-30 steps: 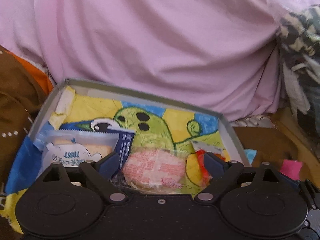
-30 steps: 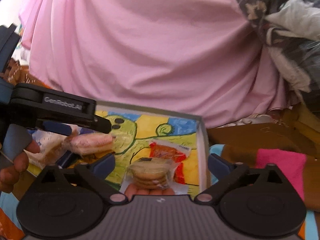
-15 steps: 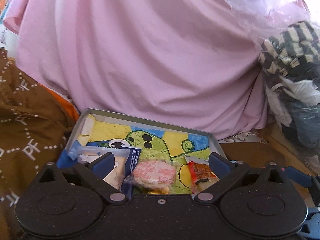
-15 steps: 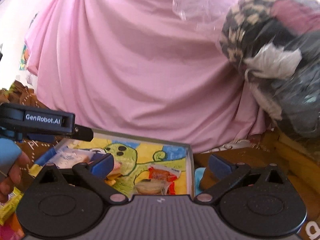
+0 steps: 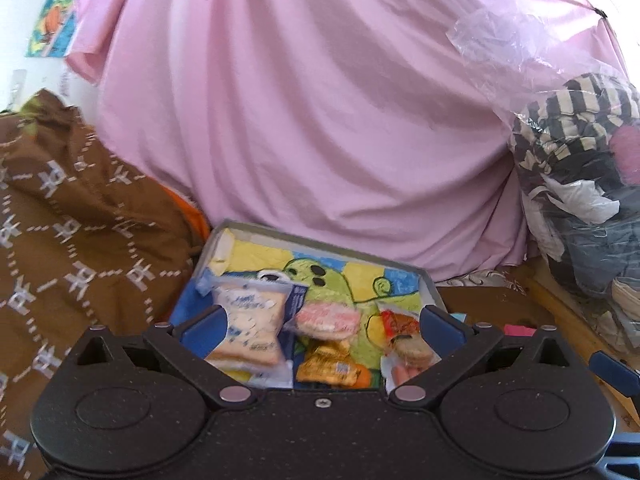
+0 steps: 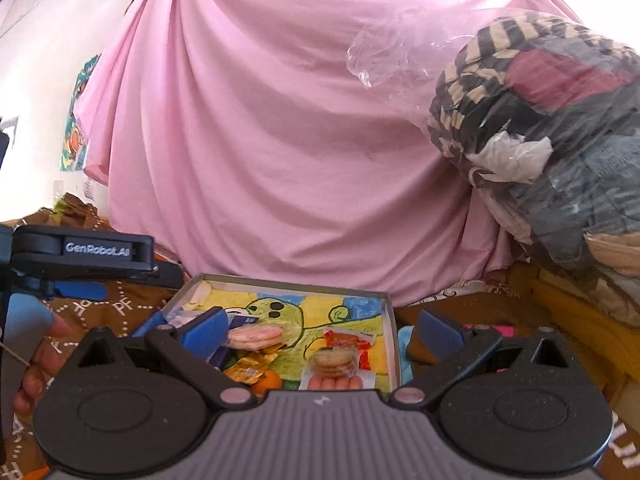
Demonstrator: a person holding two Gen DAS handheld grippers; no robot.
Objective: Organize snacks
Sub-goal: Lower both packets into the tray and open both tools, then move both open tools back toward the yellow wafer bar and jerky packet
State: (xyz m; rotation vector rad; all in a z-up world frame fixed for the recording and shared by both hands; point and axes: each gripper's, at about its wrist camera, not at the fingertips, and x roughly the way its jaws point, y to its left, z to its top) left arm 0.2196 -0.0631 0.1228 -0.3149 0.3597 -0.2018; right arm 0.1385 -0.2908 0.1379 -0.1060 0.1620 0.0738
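Both handheld grippers hang with jaws spread and nothing between them above a shallow cartoon-lined tray (image 5: 428,280) of snacks. The left gripper (image 5: 320,322) faces the tray's near left corner, where a white toast packet (image 5: 250,322) lies against the left wall, touching a pink wafer pack (image 5: 326,318) at the tray's middle. Nearer the front edge sit a gold foil packet (image 5: 326,368) and an orange fruit (image 6: 267,382). The right gripper (image 6: 320,330) looks down the right side of the tray, where a clear pack of round biscuits (image 6: 334,362) rests on a red-and-white wrapper (image 6: 348,340), with a pack of small sausages (image 6: 334,383) at the front edge. The tray sits on a bed, bordered on the left by a brown patterned blanket (image 5: 68,248), with a pink sheet (image 5: 312,112) draped behind and a plastic bag of clothes (image 6: 552,128) at the far right. The snacks appear gathered in the tray, so the sorting looks well advanced or paused between picks. Any next move would call for lowering one gripper onto a single packet without dragging its neighbours, as the wrappers overlap.
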